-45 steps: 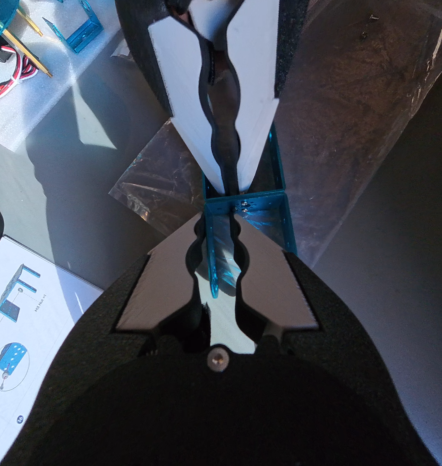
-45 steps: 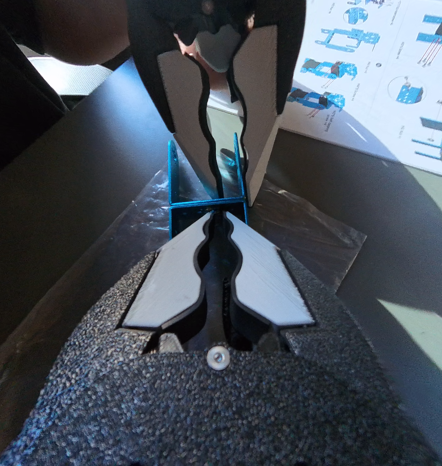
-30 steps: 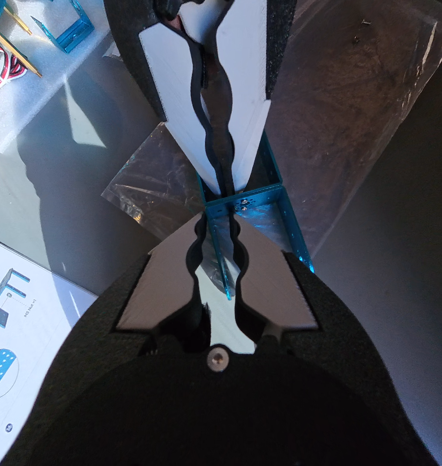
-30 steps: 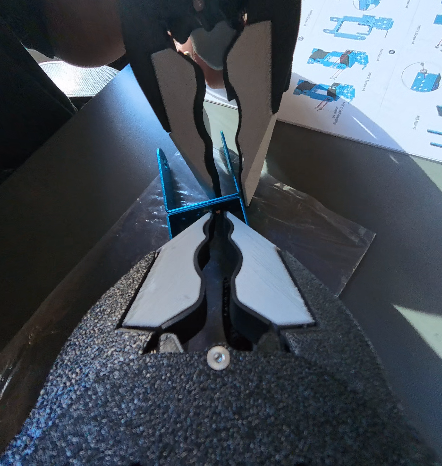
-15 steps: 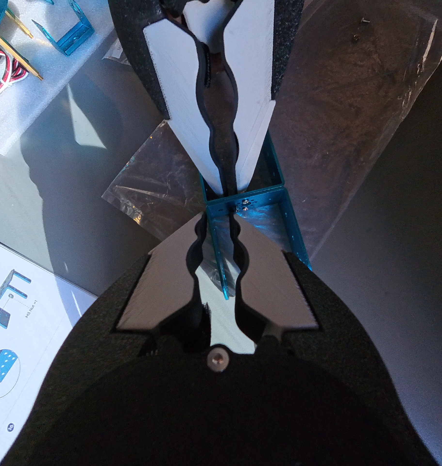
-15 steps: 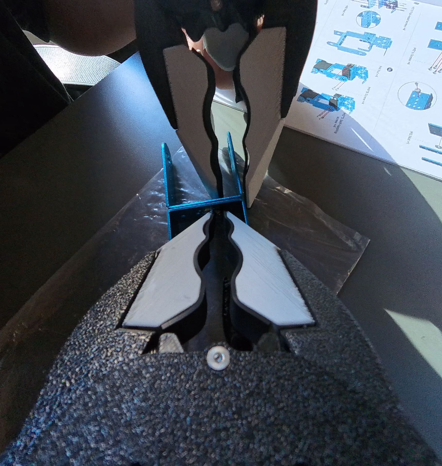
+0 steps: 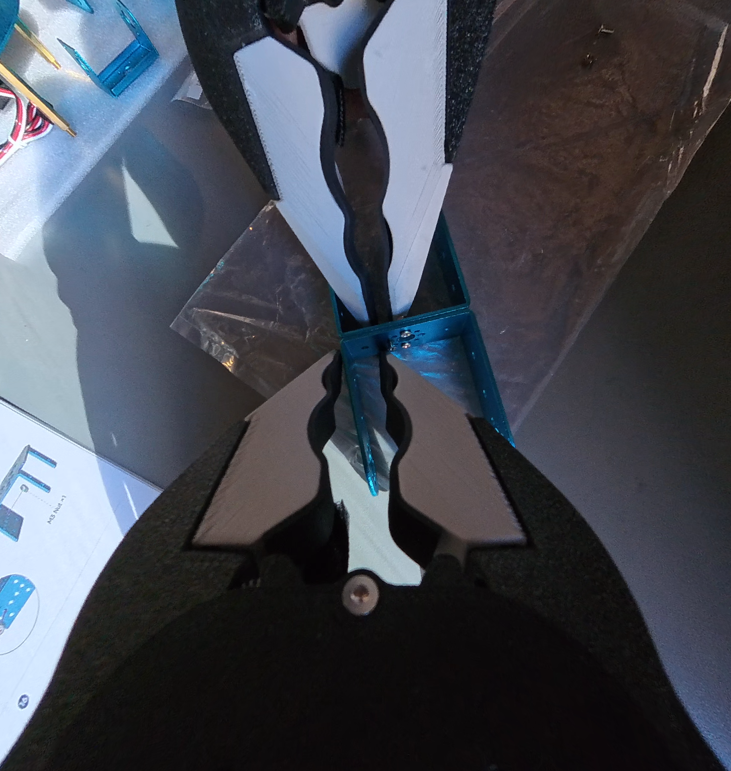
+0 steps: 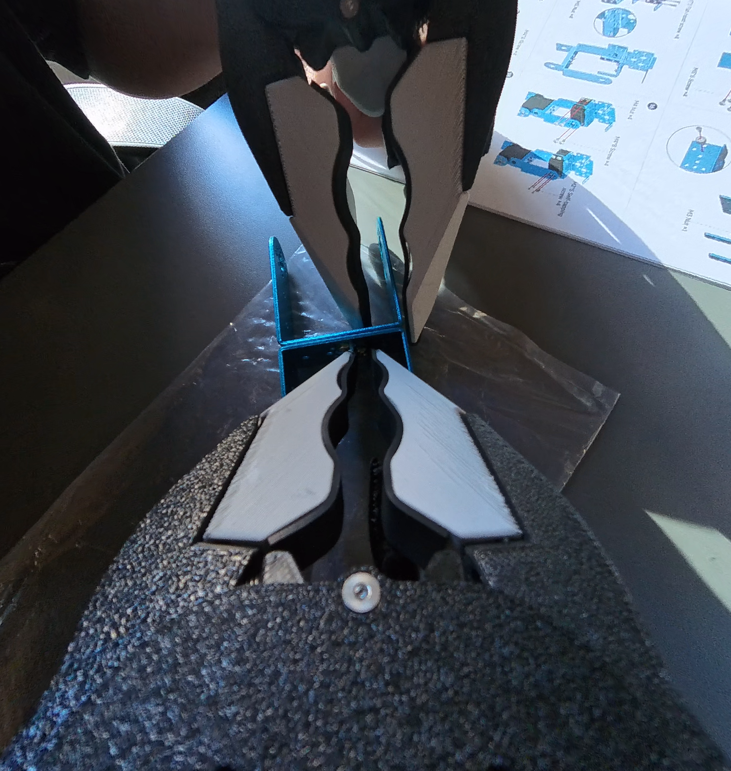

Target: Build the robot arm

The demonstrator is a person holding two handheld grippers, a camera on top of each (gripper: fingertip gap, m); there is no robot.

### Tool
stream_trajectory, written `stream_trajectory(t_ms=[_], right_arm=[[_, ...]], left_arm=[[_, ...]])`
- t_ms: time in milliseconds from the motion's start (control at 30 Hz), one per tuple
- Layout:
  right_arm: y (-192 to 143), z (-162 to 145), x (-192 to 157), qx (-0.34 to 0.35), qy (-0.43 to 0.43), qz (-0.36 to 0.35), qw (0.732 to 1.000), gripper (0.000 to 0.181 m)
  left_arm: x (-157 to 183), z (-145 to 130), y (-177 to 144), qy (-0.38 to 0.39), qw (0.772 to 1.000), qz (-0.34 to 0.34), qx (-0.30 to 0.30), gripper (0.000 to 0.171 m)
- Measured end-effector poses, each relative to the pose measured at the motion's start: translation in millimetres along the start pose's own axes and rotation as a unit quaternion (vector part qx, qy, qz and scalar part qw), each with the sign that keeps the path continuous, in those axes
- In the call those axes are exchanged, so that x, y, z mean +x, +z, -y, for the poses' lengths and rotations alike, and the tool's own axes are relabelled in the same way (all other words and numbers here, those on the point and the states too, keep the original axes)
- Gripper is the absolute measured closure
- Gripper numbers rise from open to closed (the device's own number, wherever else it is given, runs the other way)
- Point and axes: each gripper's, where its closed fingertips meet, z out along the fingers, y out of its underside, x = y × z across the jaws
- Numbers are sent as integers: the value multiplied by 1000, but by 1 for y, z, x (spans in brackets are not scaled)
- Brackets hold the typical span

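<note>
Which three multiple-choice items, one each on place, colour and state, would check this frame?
1. What lies under the two U-brackets in mid-view?
A. a foam sheet
B. a clear plastic bag
C. a printed sheet

2. What colour are these U-brackets?
A. red
B. silver
C. blue

3. How do the two stand to each other?
A. joined back to back
B. nested
C. apart

Answers:
1. B, the bag spreads out beneath them.
2. C, both are blue metal.
3. A, their backs meet and screws show at the joint.
</note>
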Motion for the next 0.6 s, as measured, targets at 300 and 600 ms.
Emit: stream_trajectory(t_ms=[300, 600], right_arm=[[0, 0, 0, -1, -4, -2, 1000, 176], [-6, -4, -1, -18, -11, -8, 1000, 168]], left_arm=[[2, 0, -1, 0, 1000, -1, 0, 155], [4, -1, -6, -3, 1000, 3, 2, 154]])
